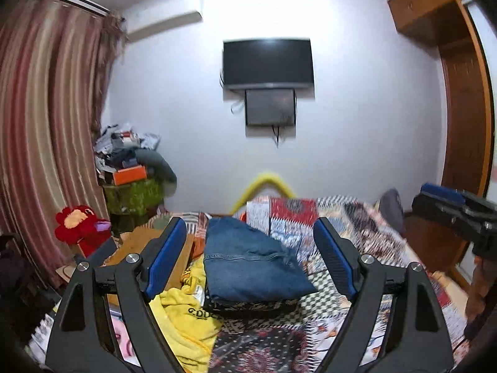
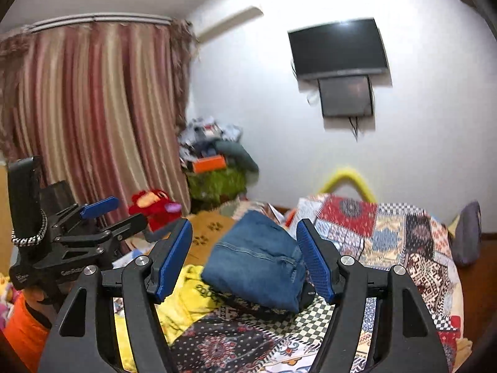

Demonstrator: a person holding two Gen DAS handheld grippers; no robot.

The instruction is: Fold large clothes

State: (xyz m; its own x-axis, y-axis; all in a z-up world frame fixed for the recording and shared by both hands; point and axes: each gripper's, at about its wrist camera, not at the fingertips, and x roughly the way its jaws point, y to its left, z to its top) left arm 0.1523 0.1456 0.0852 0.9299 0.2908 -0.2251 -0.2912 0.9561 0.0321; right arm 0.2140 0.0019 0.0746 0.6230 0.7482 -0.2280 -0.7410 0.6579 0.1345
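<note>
Lying folded into a thick blue denim bundle [image 1: 251, 264], the jeans rest on a dark patterned cloth atop the patchwork bedspread [image 1: 357, 227], touching a crumpled yellow printed garment [image 1: 186, 314] on their left. Both the left gripper [image 1: 251, 261] and the right gripper [image 2: 245, 261] hang above the bed with blue-padded jaws apart and nothing between them. Behind, a black wall-mounted television [image 1: 267, 62] hangs on the white wall beside striped pink curtains [image 1: 46, 99].
</note>
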